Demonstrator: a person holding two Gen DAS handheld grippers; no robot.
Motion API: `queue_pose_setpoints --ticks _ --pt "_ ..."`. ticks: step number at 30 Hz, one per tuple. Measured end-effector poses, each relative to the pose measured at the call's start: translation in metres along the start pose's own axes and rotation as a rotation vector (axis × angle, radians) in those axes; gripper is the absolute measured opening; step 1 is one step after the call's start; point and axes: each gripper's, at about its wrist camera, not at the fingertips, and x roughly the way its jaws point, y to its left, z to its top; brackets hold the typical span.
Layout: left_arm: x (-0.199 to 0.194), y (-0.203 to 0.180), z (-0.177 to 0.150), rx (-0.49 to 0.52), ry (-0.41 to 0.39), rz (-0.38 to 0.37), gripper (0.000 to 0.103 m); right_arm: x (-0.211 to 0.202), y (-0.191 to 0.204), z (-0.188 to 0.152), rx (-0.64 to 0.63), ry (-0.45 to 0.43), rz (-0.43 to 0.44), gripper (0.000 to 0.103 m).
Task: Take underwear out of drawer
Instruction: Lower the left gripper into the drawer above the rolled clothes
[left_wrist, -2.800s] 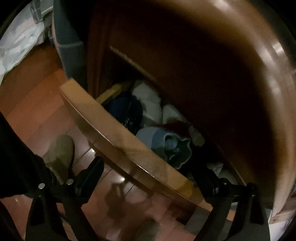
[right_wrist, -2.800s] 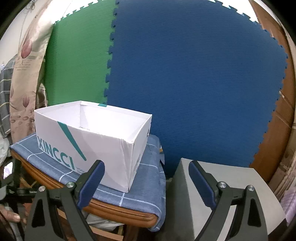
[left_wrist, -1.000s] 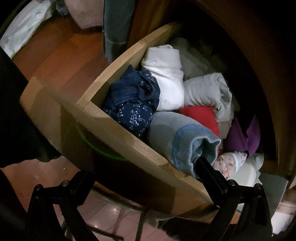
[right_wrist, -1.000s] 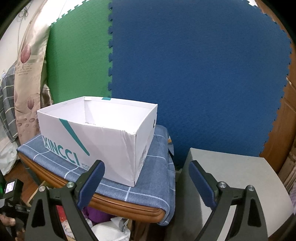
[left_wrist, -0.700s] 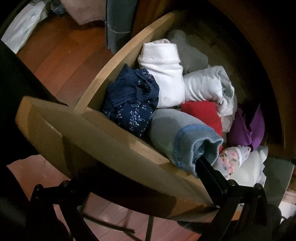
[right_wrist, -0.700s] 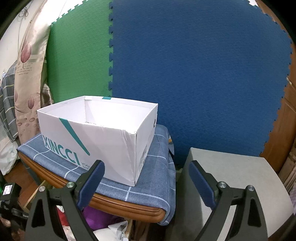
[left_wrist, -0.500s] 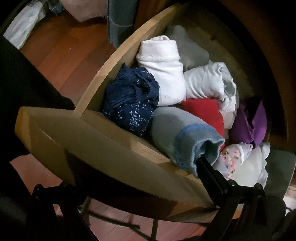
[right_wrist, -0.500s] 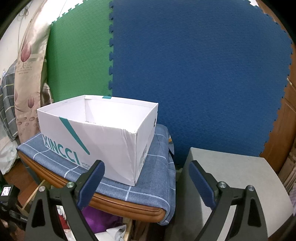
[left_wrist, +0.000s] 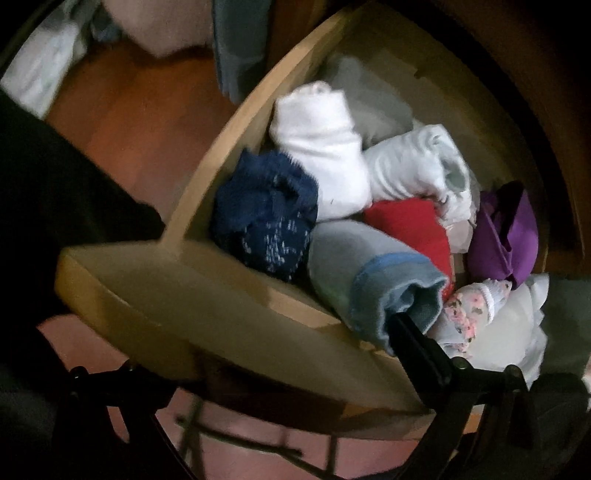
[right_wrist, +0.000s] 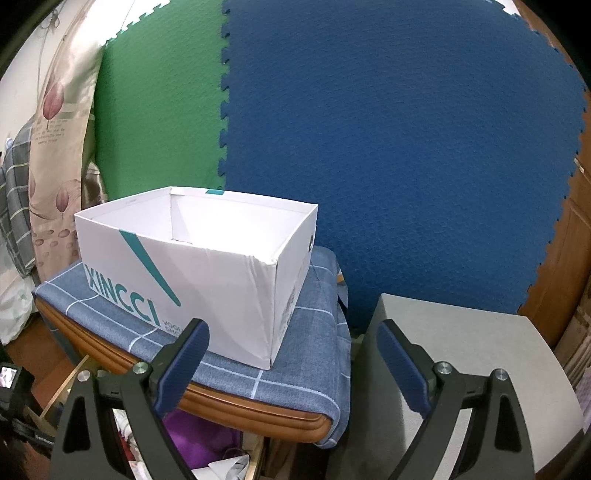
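Observation:
The wooden drawer stands pulled out in the left wrist view. It holds rolled underwear: a navy lace piece, a white roll, a grey roll with blue trim, a red one, a purple one and a floral one. My left gripper is open and straddles the drawer front, its right finger inside against the grey roll, its left finger hidden below the front board. My right gripper is open and empty, facing a white box.
The white XINCCI box sits on a blue checked cushion on a wooden stool. A grey cabinet top is at the right. Green and blue foam mats stand behind. Wooden floor lies left of the drawer. Purple cloth shows under the stool.
The drawer has slid out, showing more of the rolled underwear. My left gripper has stayed astride the drawer front. The right gripper has barely moved.

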Motion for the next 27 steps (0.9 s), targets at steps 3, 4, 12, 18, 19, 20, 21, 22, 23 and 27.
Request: queue_pose_setpoints --ticks 3,4,12,18,19,20,21,22,23,27 --pt "-0.009 -0.008 0.0 0.038 -0.028 0.024 0.099 0.001 0.0 0.0 0.003 0.002 0.0 0.095" --pt "-0.011 -0.009 0.0 0.044 -0.033 0.024 0.099 0.001 0.0 0.001 0.003 0.003 0.001 0.095" --pt "-0.055 -0.016 -0.012 0.148 -0.134 0.123 0.099 0.002 0.0 0.001 -0.001 0.003 0.006 0.095" --pt "-0.096 -0.042 -0.007 0.392 -0.248 0.109 0.102 0.001 -0.003 0.002 0.02 0.0 0.011 0.095" --pt "-0.096 -0.05 -0.005 0.433 -0.237 0.093 0.102 0.001 -0.004 0.002 0.023 0.002 0.011 0.095" --pt "-0.091 -0.057 -0.002 0.466 -0.209 0.08 0.102 0.001 -0.003 0.002 0.024 0.003 0.012 0.095" --pt "-0.082 -0.065 0.004 0.503 -0.161 0.062 0.102 0.001 -0.003 0.002 0.024 0.002 0.013 0.095" --pt "-0.078 -0.066 0.006 0.521 -0.129 0.054 0.102 0.001 -0.003 0.002 0.024 0.001 0.013 0.095" --pt "-0.07 -0.069 0.01 0.535 -0.094 0.048 0.102 0.001 -0.004 0.002 0.024 0.001 0.013 0.095" --pt "-0.044 -0.076 0.025 0.568 0.0 0.054 0.101 0.004 -0.003 0.002 0.022 0.013 0.01 0.095"
